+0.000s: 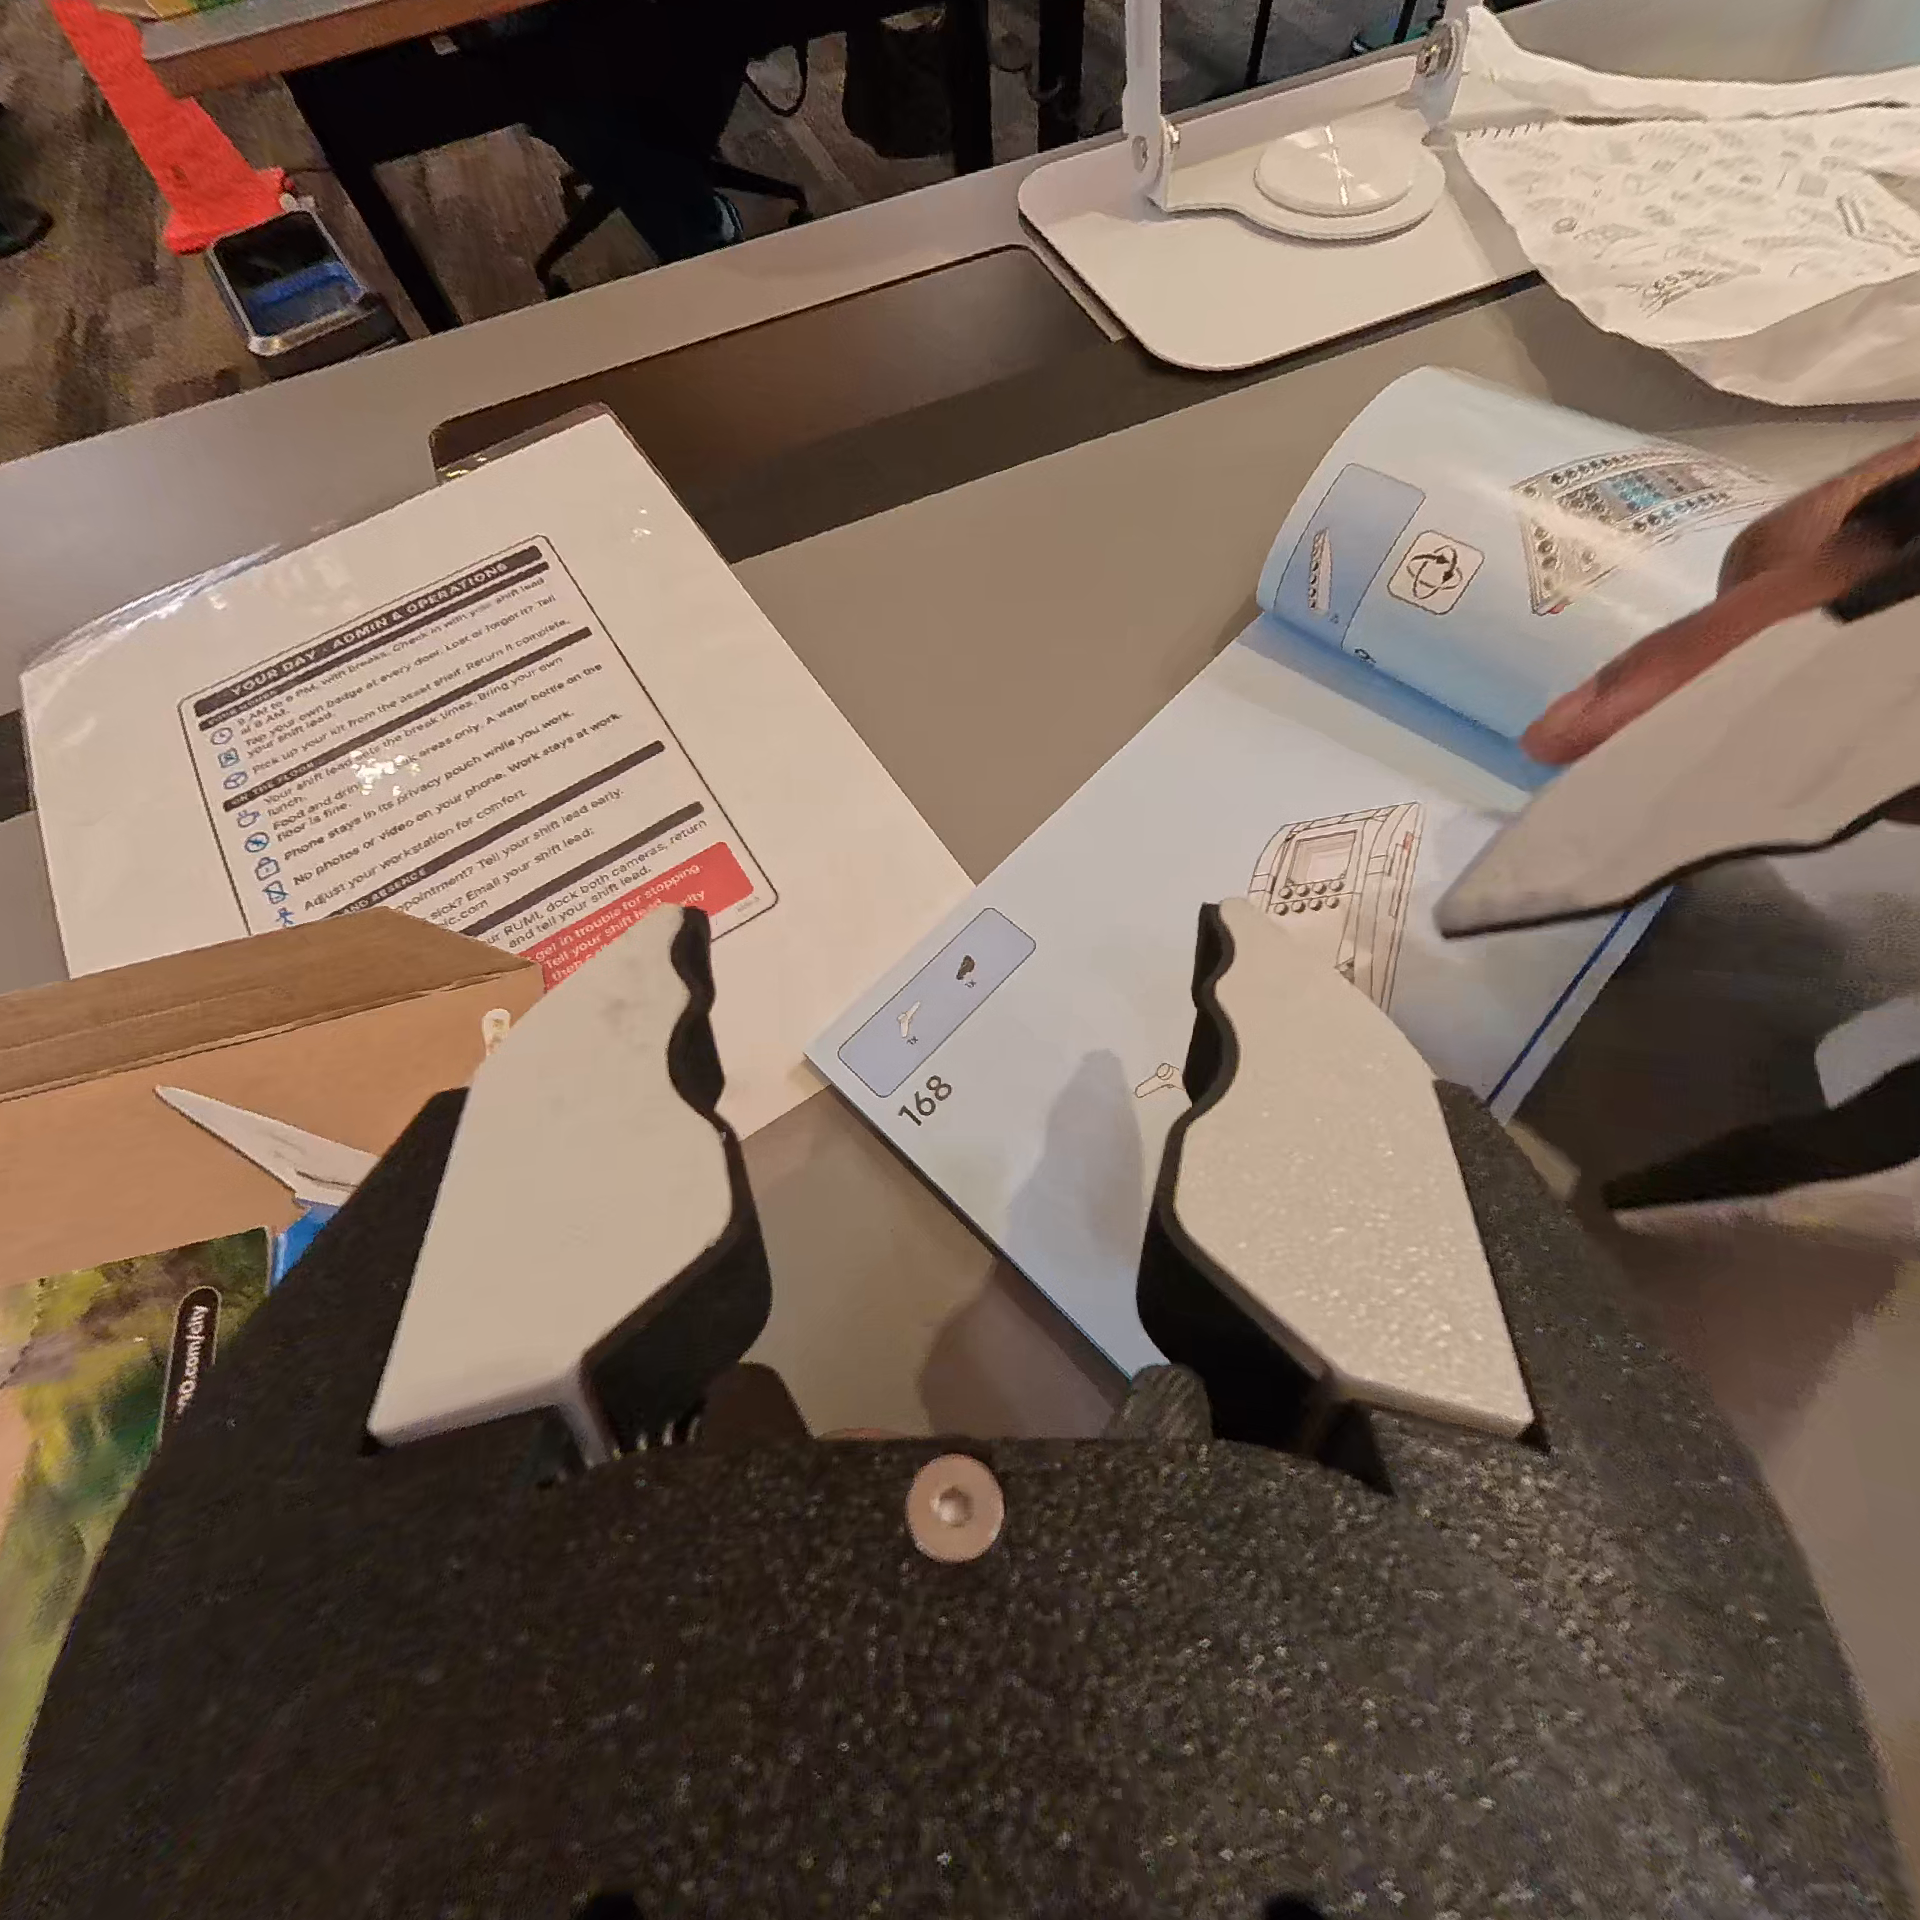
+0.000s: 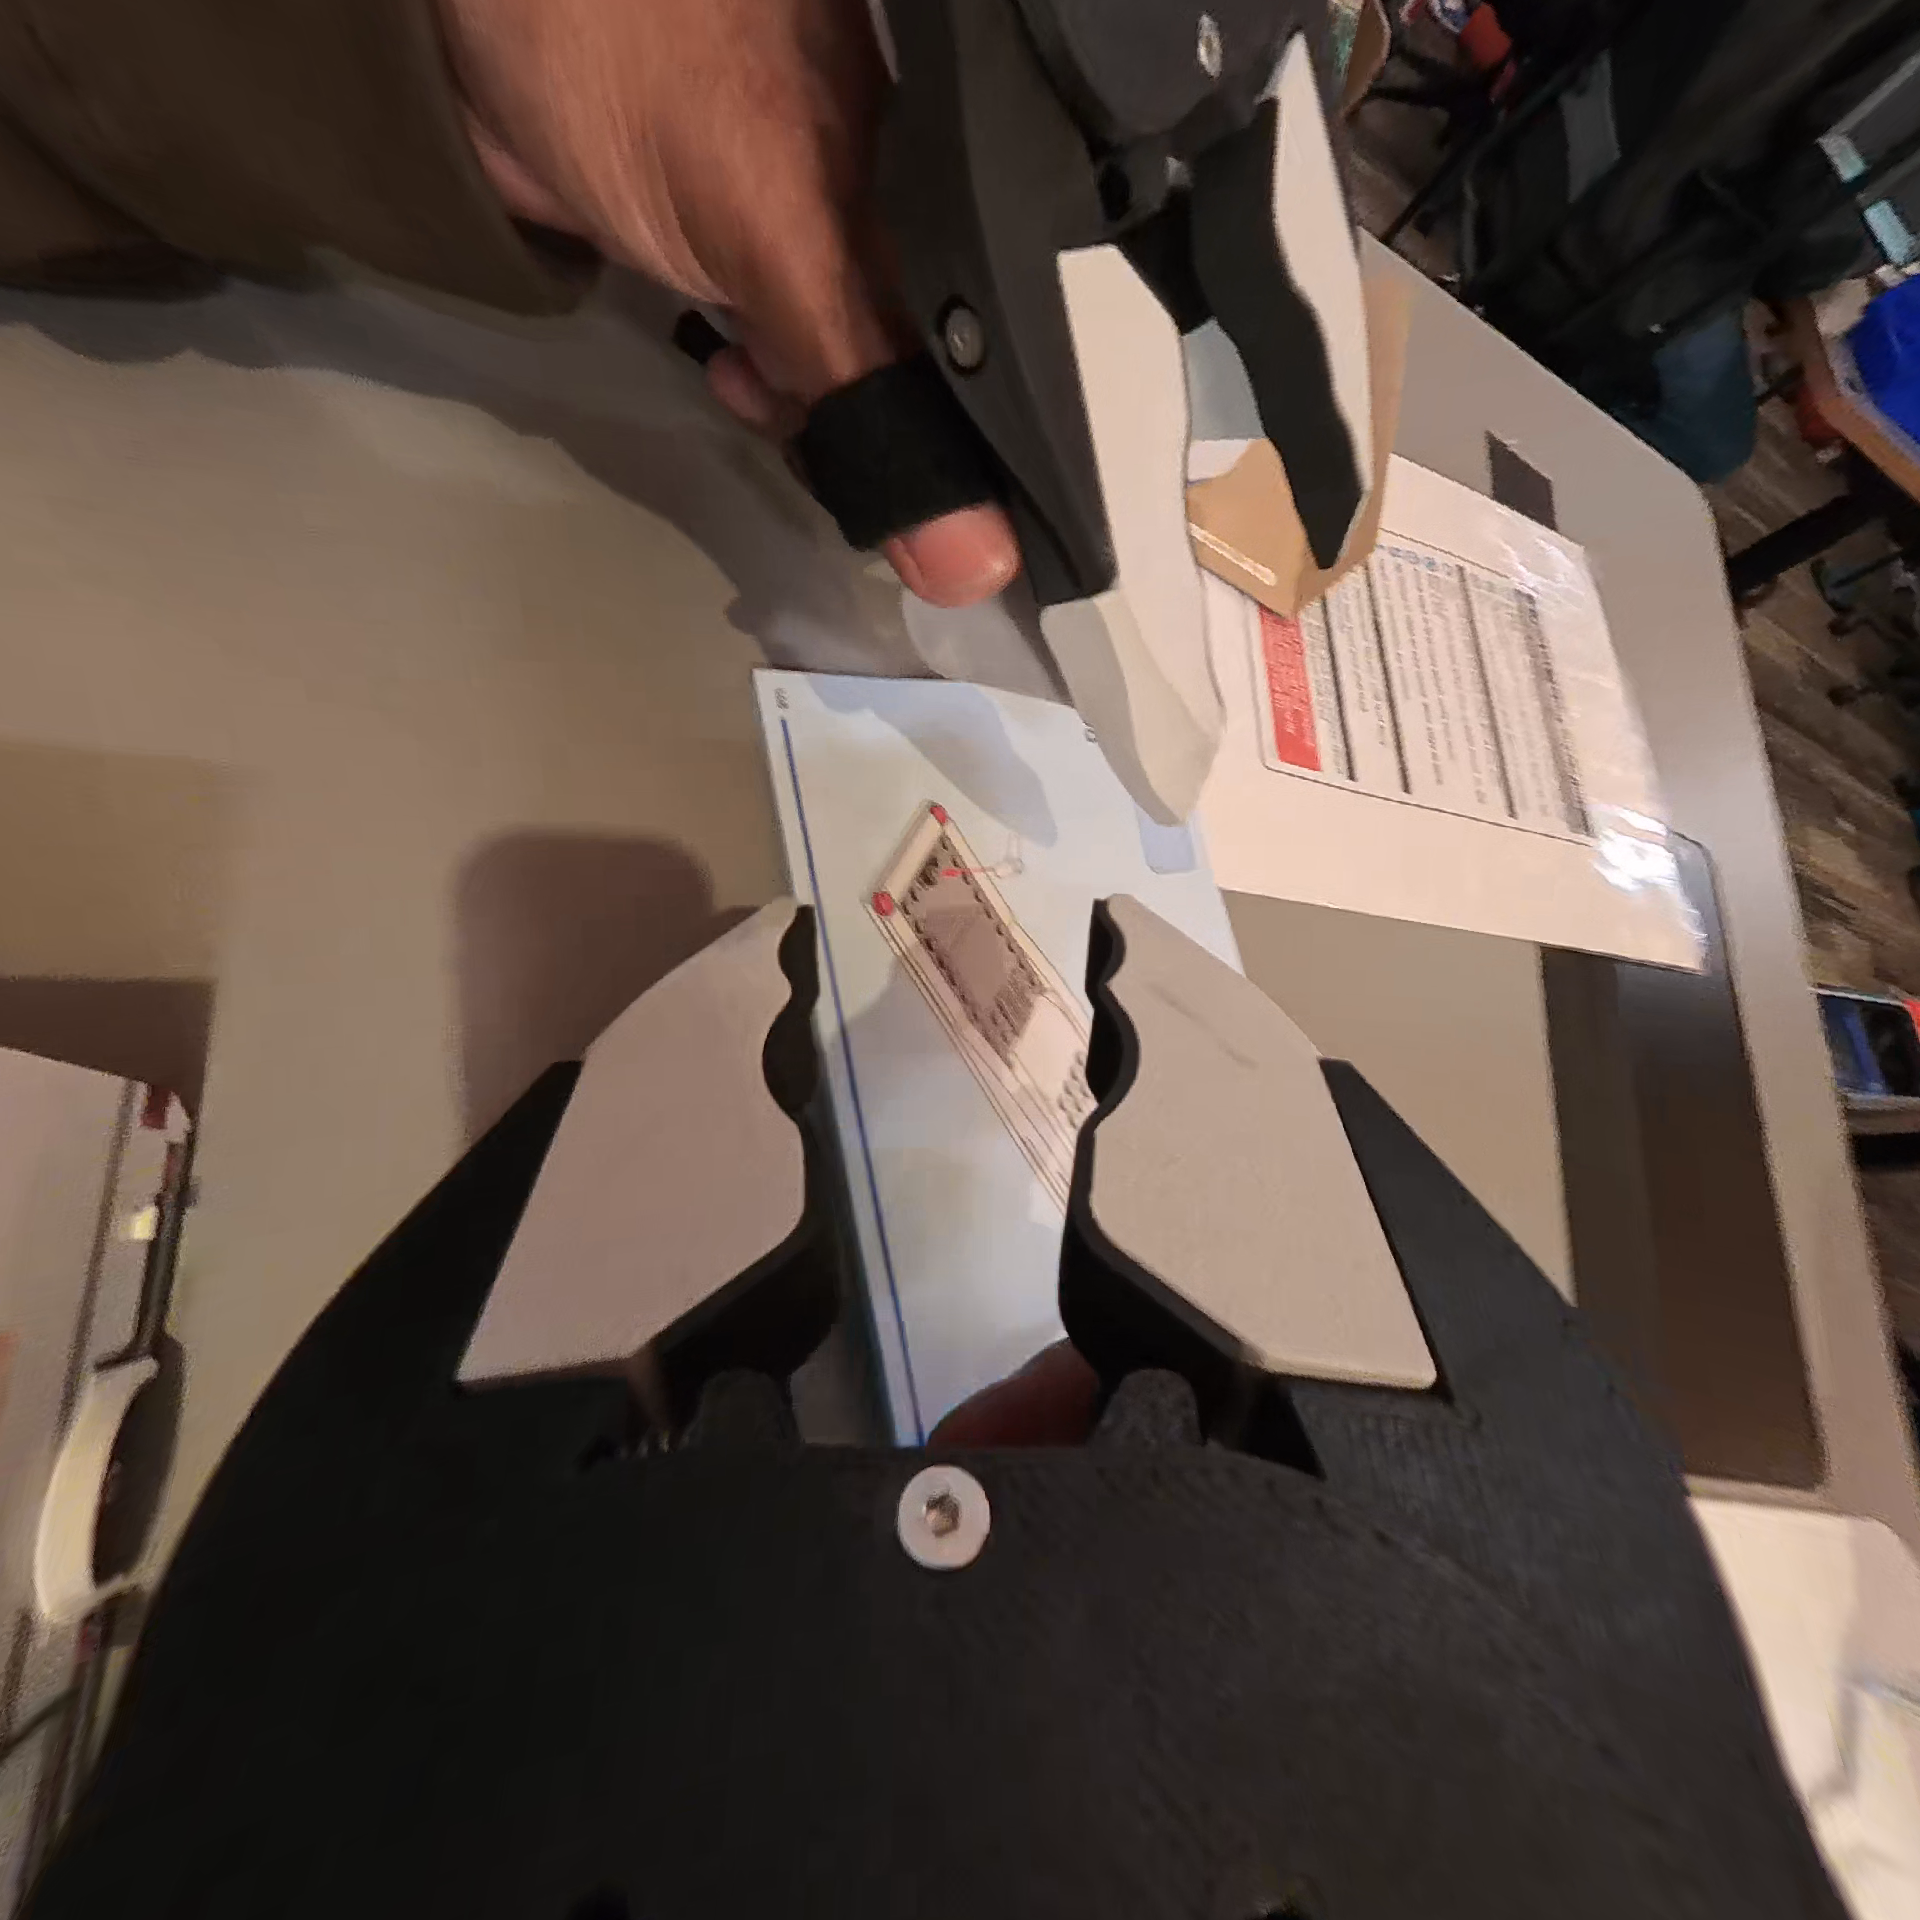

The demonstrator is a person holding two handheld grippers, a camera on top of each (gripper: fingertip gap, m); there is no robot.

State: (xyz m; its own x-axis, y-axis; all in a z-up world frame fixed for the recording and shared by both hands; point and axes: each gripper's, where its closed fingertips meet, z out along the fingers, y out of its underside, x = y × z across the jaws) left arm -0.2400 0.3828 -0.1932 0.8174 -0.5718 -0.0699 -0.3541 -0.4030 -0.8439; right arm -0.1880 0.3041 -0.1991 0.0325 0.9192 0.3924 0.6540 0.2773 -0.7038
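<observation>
Two grippers are over the grey table, both hovering at an open instruction booklet. Nearest, the left gripper has its jaws spread wide with nothing between them, poised above the near-left corner of the booklet's flat page, and one fingertip overlaps the printed drawing there. Just left of it sit a brown cardboard box and a laminated notice sheet. Moving right, the right gripper is parted to a middling width and carries nothing; it frames the page's outer edge with the blue line. Any grip on so thin a sheet would go best, I reckon, with one pad sliding under the edge, not both pressing down from above. Further back, one leaf curls up from the spine. Beyond it stand a white lamp base and a crumpled printed paper.
</observation>
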